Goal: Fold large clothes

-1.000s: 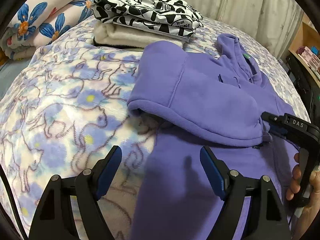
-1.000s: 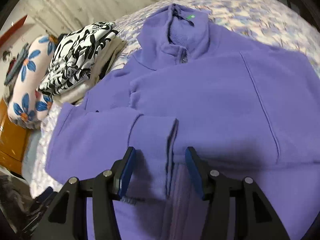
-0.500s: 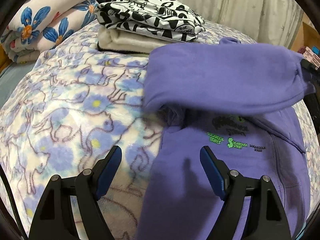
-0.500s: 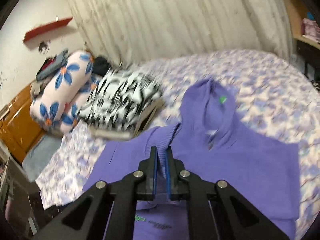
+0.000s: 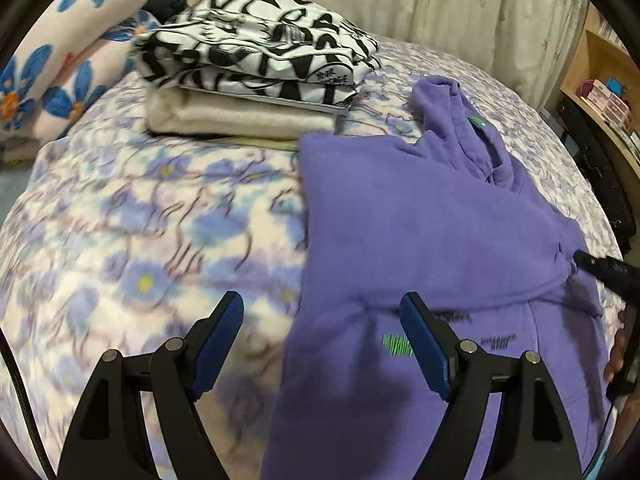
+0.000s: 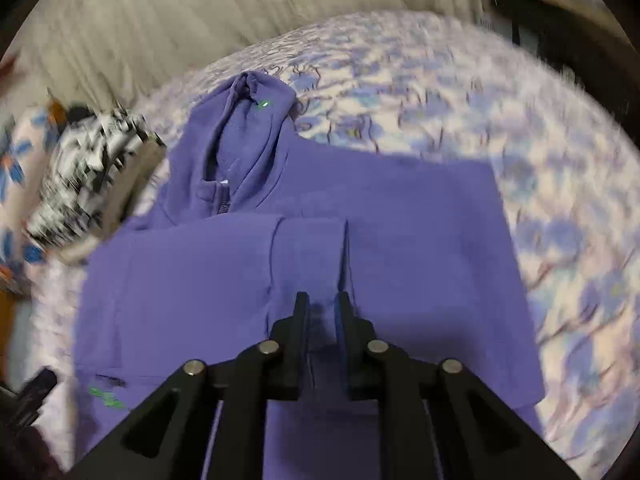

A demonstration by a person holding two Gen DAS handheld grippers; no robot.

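Your purple fleece zip-up hoodie (image 5: 432, 216) lies front-up on the bed's pale blanket with blue flowers and line-drawn cats (image 5: 160, 240), hood toward the cream curtain (image 5: 400, 0), both sleeves folded across the chest. Your left gripper (image 5: 322, 340) hangs over the hoodie's left edge with its blue-padded jaws spread wide and nothing between them. Your right gripper (image 6: 323, 312) sits low above the folded sleeve cuff (image 6: 310, 248); its jaws are opening, a narrow gap showing, with cloth below them but not pinched. Only the left wrist view gives you a sharp look at the stack of folded clothes (image 5: 256, 80), a black-and-white lettered garment on a cream one, the blue-flowered white pillows (image 5: 60, 52), the green chest print (image 5: 398, 346) and the wooden shelf (image 5: 600, 80). Only the right wrist view shows the zip (image 6: 224, 200) and the hoodie's squared right side; it is motion-blurred at the margins.
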